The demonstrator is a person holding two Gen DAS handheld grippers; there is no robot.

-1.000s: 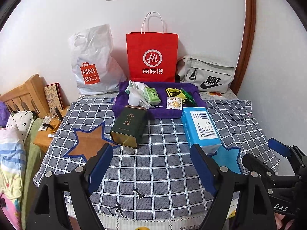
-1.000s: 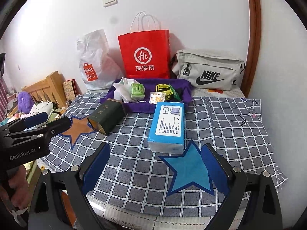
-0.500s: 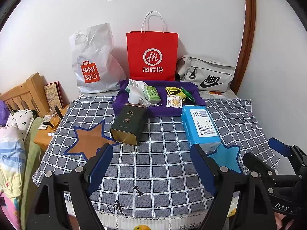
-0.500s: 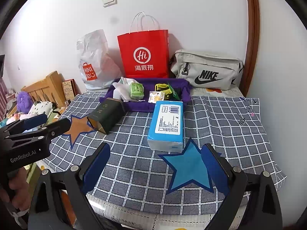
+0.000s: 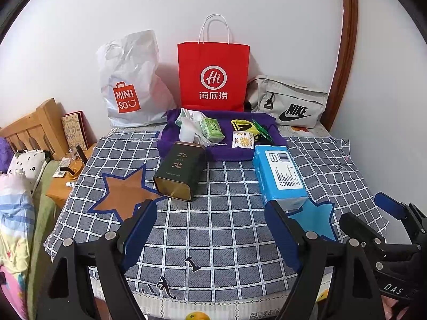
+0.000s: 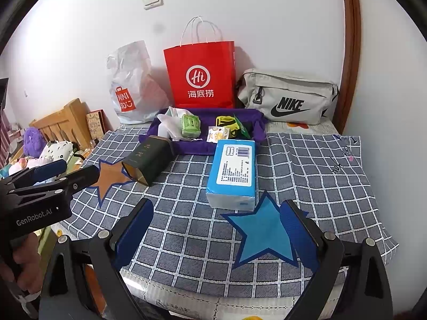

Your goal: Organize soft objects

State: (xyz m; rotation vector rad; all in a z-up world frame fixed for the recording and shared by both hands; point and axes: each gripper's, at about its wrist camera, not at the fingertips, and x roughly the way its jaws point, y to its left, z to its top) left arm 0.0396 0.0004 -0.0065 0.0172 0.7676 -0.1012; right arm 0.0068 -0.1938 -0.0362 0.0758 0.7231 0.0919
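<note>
left wrist view: left gripper spread, empty, backed slightly off the tabletop's near edge.
right gripper: spread, empty.
tissue pack: unmoved, right of centre, touching blue star.
task: nothing shifted.

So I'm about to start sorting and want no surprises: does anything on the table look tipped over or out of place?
Yes: the dark green tin lies on its side, its end overlapping the brown star. The blue tissue pack lies flat, its near end touching the blue star. Both grippers are open and empty.
</note>
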